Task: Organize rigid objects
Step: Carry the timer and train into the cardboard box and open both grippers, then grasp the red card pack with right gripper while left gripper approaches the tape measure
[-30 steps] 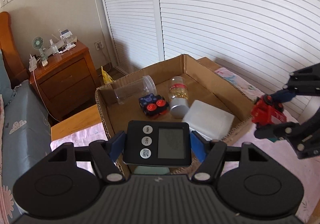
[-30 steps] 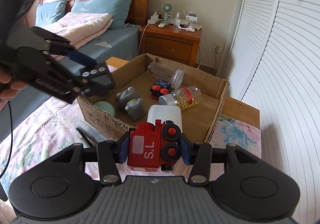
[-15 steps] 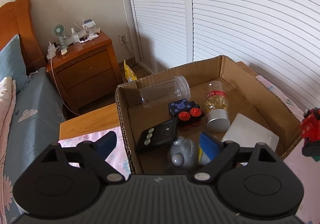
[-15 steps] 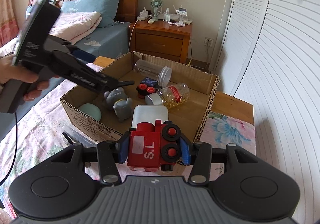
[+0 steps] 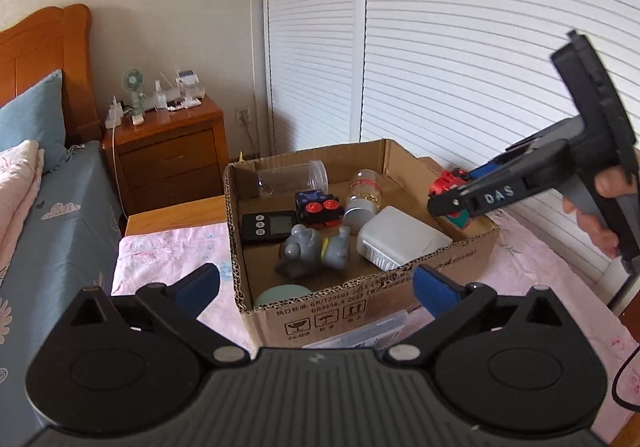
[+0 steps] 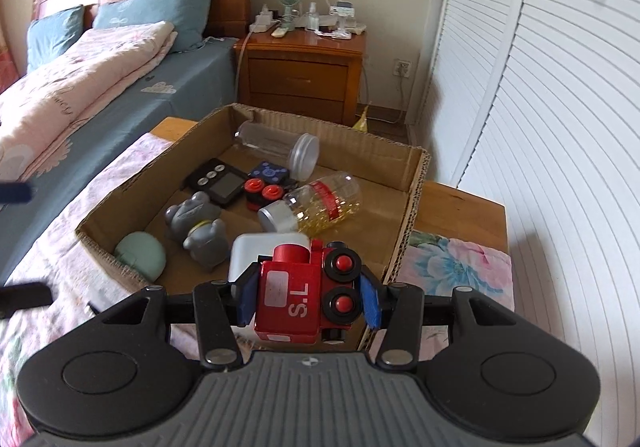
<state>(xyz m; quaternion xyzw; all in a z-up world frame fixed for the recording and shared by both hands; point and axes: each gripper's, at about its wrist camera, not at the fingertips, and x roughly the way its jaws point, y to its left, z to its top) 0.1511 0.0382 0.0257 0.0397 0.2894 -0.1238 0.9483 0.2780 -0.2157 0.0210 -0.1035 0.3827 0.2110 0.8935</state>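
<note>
An open cardboard box (image 5: 400, 299) (image 6: 416, 183) stands on the pink floral cloth. Inside lie a black timer (image 5: 269, 226) (image 6: 218, 180), a grey toy (image 5: 310, 252) (image 6: 196, 227), a black toy car with red wheels (image 5: 318, 203), a clear jar (image 5: 292, 177), a bottle of yellow capsules (image 5: 364, 193) (image 6: 316, 201), a white box (image 5: 400, 239) and a mint round thing (image 6: 140, 253). My left gripper (image 5: 316, 285) is open and empty, in front of the box. My right gripper (image 6: 308, 299) (image 5: 448, 199) is shut on a red toy train (image 6: 304, 301) (image 5: 446, 183) over the box's right corner.
A wooden nightstand (image 5: 168, 155) with a fan and small items stands behind the box, left of white louvred doors (image 5: 460, 47). A bed (image 6: 100, 79) with blue sheet and pink quilt lies to the left. Clear plastic packaging (image 5: 360, 335) lies in front of the box.
My left gripper let go of the black timer, which now lies in the box, and pulled back open. My right gripper carried the red train over the box's right corner.
</note>
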